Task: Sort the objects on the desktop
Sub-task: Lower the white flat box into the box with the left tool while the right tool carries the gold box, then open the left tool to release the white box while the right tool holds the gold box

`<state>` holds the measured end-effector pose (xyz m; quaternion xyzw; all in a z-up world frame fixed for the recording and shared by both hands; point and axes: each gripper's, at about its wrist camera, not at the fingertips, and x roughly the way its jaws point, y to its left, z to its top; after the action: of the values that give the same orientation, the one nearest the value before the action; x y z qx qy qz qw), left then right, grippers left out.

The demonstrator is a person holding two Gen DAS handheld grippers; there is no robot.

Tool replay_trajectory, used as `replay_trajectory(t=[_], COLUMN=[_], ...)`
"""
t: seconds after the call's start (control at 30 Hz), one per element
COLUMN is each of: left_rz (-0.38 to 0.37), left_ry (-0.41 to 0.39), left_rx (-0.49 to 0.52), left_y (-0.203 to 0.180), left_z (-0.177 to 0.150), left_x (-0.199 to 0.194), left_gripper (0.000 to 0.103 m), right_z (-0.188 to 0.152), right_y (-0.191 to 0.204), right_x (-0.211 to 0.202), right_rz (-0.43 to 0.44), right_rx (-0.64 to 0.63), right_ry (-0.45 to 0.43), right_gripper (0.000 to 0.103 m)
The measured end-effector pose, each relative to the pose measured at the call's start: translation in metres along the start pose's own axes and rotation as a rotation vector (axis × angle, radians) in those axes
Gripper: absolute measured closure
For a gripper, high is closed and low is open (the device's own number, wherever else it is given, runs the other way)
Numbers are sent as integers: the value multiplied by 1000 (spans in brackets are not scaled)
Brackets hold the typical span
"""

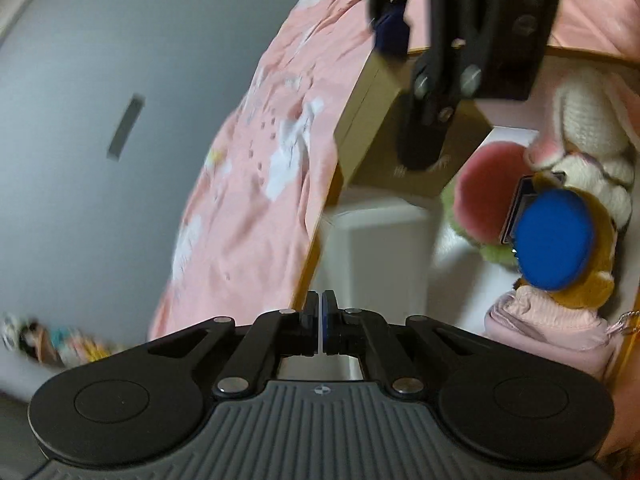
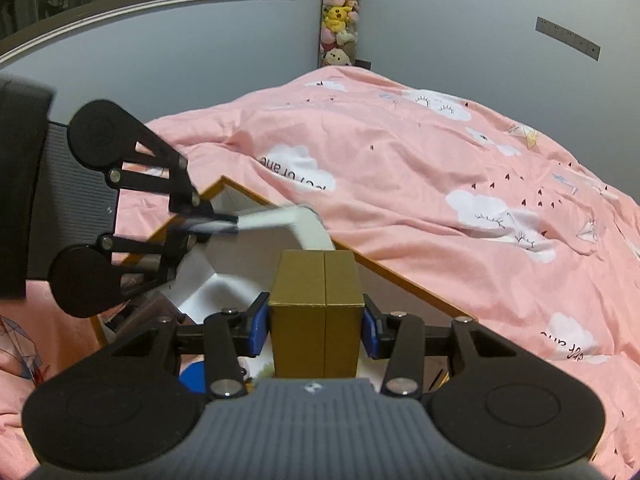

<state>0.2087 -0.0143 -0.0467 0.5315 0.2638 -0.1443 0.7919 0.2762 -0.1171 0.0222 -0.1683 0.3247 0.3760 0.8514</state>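
Matt gold cardboard box, soft pink printed cotton bedcover, fuzzy plush toys, glossy white tray.

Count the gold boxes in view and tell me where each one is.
1. The gold box is clamped between the jaws of the right gripper, over the wooden-rimmed tray. More may be hidden beneath the plush toys.

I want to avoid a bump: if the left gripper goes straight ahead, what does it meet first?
Probably the white divider just ahead of the left gripper; the gold box lies beyond. Depth is unclear.
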Motion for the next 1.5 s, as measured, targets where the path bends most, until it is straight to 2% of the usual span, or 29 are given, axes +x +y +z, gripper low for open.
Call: replay_trajectory(t=[0.13,0.4,0.47,0.63,0.83,0.97,1.1,1.27,1.5], left_rz=[-5,-51,-77,-184,-235,-265,-290,-352,-454], left_ry=[-14,52,85,160,190,176,161,139,143], left_rx=[28,-45,-114,-423,-639,-658,-652,-715,-808], left_y=[-8,0,12,54,81,81,75,71,61], left_z=[0,-16,-21,-44,-68,-71,-61,-48,-30], left_x=[7,7,7,8,-2,-8,6,31,77], left_gripper=[101,101,101,101,101,101,101,101,101], right_z=[-4,-6,-5,-4,-7,-5,-1,-2,-11], right_y=[-1,3,3,-1,-6,-9,-11,-10,-20], right_x=[14,24,25,26,38,49,55,61,64], right_rz=[10,29,29,14,-10,-20,-37,-80,-75], right_rx=[11,15,14,47,81,100,112,97,142], right_ry=[27,54,57,73,118,132,127,137,154], right_gripper=[55,55,55,56,56,56,56,56,56])
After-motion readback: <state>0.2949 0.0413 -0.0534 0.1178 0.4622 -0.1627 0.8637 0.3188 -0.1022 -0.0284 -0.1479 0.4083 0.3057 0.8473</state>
